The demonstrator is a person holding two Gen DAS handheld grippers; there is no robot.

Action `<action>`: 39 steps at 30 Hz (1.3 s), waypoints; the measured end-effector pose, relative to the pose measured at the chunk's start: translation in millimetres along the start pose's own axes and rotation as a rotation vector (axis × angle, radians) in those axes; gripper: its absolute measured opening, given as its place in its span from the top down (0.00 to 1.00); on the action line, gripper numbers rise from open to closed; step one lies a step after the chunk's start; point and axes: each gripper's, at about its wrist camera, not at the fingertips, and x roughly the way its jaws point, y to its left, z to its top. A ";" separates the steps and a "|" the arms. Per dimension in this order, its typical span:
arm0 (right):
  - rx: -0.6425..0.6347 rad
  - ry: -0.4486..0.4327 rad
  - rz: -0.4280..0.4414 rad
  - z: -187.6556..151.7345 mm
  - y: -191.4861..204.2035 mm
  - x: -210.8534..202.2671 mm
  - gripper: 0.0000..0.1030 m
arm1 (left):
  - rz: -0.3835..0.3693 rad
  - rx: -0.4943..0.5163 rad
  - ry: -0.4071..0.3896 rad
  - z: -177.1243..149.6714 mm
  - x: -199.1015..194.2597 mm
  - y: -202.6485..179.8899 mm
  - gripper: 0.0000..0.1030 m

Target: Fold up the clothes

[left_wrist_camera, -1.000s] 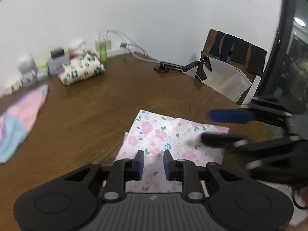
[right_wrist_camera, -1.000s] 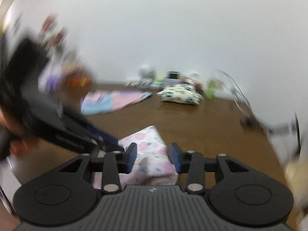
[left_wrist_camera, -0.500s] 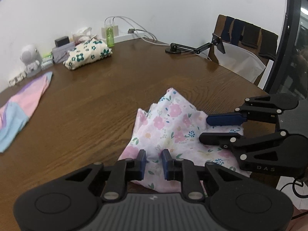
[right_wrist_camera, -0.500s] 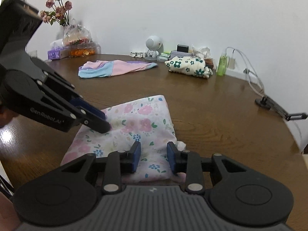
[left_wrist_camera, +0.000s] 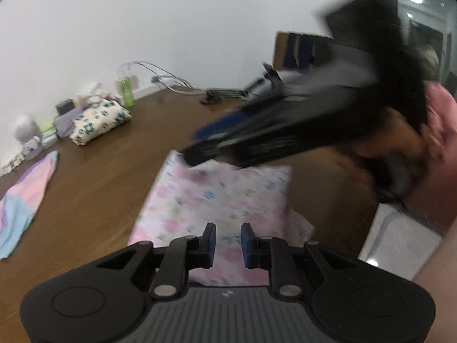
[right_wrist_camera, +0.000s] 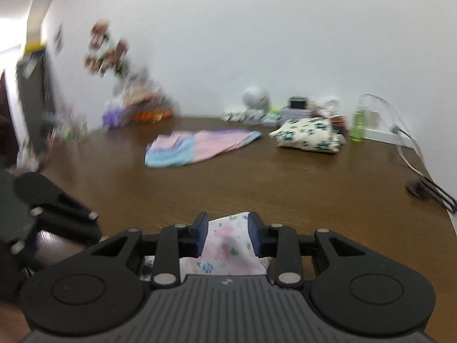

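A pink floral cloth (left_wrist_camera: 217, 200) lies folded flat on the brown table (left_wrist_camera: 114, 171) near its front edge. My left gripper (left_wrist_camera: 227, 243) is open just above the cloth's near edge, holding nothing. My right gripper (right_wrist_camera: 227, 235) is open over the cloth (right_wrist_camera: 225, 245), which shows between its fingers. In the left wrist view the right gripper (left_wrist_camera: 205, 143) is blurred and hangs over the cloth's far edge.
A pink and blue garment (right_wrist_camera: 197, 145) lies spread at the table's far left. A folded green-flowered cloth (right_wrist_camera: 308, 137) sits at the back by a green bottle (right_wrist_camera: 358, 125), a white figure (right_wrist_camera: 254, 100), cables and a black desk clamp (right_wrist_camera: 428, 190). Flowers (right_wrist_camera: 114, 57) stand back left.
The cloth was bunched up with my left gripper nearly shut on it; now it lies flatter and the left jaws have opened. My right gripper has lifted and swung, and its jaws are wider.
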 end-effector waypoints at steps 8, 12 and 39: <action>-0.053 0.147 -0.011 -14.4 6.6 48.1 0.78 | 0.042 -0.041 0.040 -3.1 11.3 -6.2 0.84; -0.045 0.160 -0.007 -19.6 6.0 49.8 0.78 | 0.066 -0.063 0.045 -2.9 13.4 -8.4 0.84; -0.036 -0.029 -0.091 -7.8 10.4 -30.3 0.00 | 0.232 -0.245 -0.087 -4.8 -37.4 -1.4 0.04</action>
